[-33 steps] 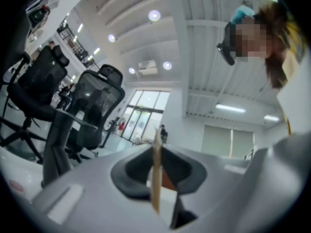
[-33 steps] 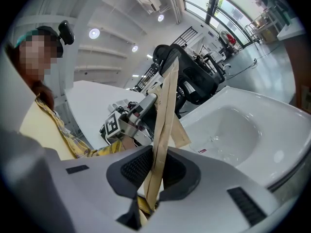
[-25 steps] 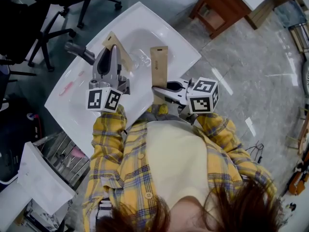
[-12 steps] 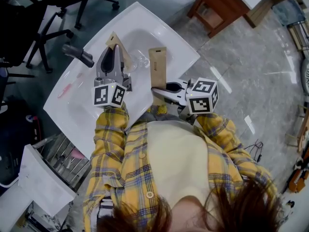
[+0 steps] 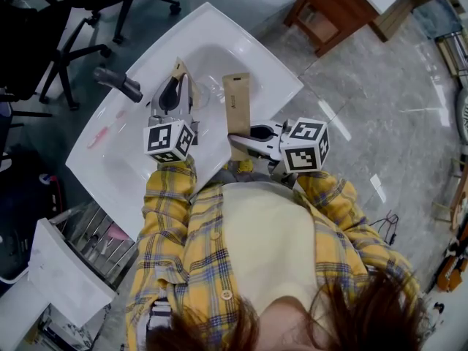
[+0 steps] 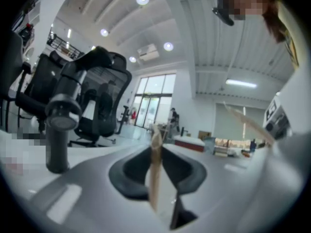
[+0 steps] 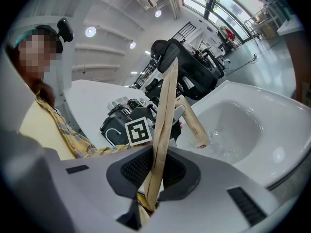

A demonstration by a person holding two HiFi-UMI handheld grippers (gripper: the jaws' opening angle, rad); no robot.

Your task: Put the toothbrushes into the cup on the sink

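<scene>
Left gripper [image 5: 178, 88] clamps a flat kraft-paper pack [image 5: 178, 69], right gripper [image 5: 240, 134] a second pack [image 5: 237, 97], over glossy white sink [image 5: 241, 42] with clear cup [image 5: 211, 90] in its basin.

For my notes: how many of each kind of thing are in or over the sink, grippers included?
Paper-wrapped toothbrushes: 2, one in the left gripper, one in the right gripper
Clear cup: 1
Faucet: 1
Grippers: 2
Total: 6
</scene>
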